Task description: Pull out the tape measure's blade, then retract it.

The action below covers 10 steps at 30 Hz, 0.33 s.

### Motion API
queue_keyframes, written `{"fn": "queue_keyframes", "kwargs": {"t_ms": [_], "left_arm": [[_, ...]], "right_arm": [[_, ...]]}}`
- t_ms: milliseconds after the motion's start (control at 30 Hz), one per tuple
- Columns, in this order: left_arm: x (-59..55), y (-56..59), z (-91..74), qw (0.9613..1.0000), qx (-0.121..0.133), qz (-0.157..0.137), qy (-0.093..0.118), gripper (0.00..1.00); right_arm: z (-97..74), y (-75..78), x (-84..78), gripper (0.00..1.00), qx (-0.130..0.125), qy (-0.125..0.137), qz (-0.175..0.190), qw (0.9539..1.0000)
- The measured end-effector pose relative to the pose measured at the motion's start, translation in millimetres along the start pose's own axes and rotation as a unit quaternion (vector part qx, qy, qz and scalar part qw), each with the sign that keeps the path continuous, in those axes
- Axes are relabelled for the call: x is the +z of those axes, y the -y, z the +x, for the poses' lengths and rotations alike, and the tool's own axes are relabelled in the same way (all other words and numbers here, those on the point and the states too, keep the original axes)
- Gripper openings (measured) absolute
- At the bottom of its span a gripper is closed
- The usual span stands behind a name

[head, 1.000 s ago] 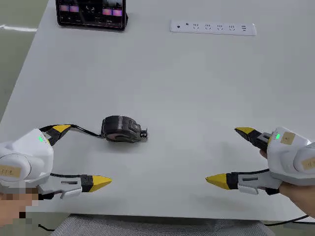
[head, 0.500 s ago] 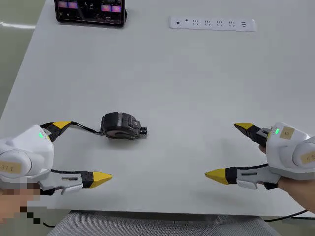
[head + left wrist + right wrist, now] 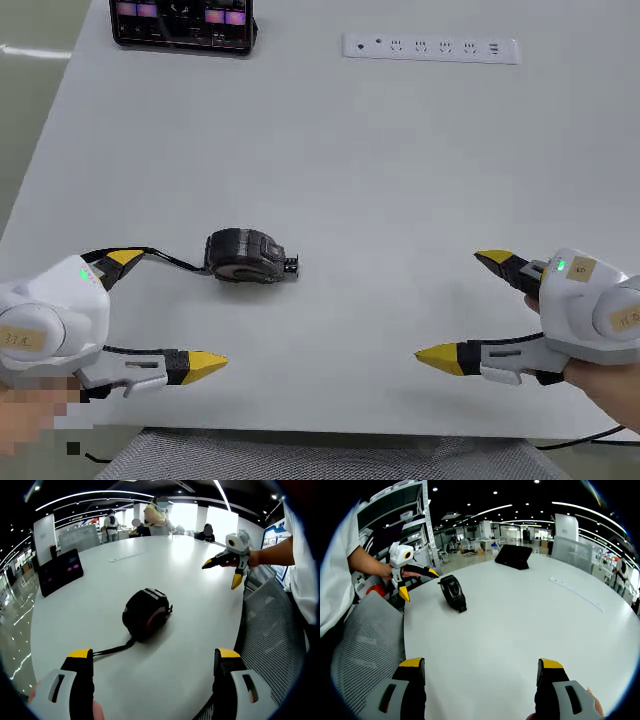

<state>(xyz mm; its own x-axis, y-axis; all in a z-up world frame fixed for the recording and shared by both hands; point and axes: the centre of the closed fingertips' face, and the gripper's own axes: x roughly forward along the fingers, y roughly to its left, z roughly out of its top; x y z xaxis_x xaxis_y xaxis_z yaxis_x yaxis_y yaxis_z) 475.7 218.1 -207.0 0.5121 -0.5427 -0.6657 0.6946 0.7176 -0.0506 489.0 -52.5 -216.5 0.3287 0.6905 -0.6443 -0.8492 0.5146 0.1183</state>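
Observation:
A black tape measure [image 3: 245, 258] rests on the white table [image 3: 350, 170], its blade tip facing right and a black strap trailing left. My left gripper [image 3: 165, 310] sits open at the near left, with its far fingertip beside the strap's end. In the left gripper view the tape measure [image 3: 146, 614] lies ahead between the open jaws of my left gripper [image 3: 154, 657]. My right gripper [image 3: 467, 308] is open at the near right, well apart from the tape. Its own view shows the tape measure [image 3: 453, 592] far off to the left, with my right gripper [image 3: 480, 667] holding nothing.
A dark tablet [image 3: 184, 22] stands at the far left of the table. A white power strip [image 3: 431, 48] lies at the far edge. A grey mesh chair [image 3: 320, 460] shows below the table's near edge. People sit at the table's far side in the left gripper view.
Nothing on the table has moved. The head view has shifted slightly, and both grippers hold much the same places.

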Motion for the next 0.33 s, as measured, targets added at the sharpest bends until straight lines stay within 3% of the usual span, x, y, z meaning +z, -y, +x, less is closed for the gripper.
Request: {"fn": "queue_keyframes", "kwargs": {"t_ms": [333], "left_arm": [[-0.9,0.0,1.7,1.0000,-0.003,0.001,-0.003,0.99]], "right_arm": [[0.4,1.1,0.6,0.92,-0.001,0.000,-0.001,1.0000]]}}
